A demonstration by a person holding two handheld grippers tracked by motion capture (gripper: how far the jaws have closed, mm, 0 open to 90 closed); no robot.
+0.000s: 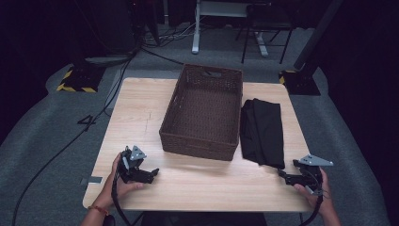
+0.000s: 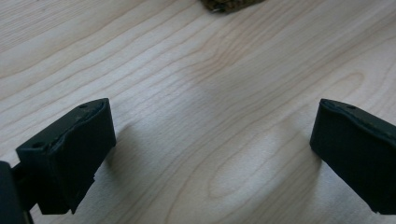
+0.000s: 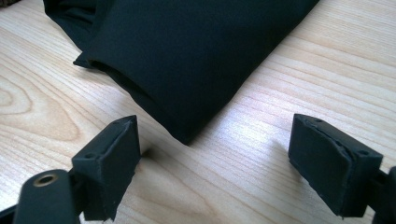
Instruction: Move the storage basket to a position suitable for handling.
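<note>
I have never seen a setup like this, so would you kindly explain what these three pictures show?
A person sits at a wooden table, holding a two-jawed grasping tool in each hand. The top picture looks down from above: left tool, right tool. The other two come from cameras riding on each tool, looking along its black jaws. On the table stand a brown wicker basket and, beside it, a folded black cloth. Both tools are open and hold nothing; the right one points at the cloth's near corner.

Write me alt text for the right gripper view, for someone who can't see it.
A folded black cloth lies on a light wooden table, its near corner pointing between the two open black jaws of the right claw, which touch nothing. Bare wood grain shows on both sides of the cloth.
</note>
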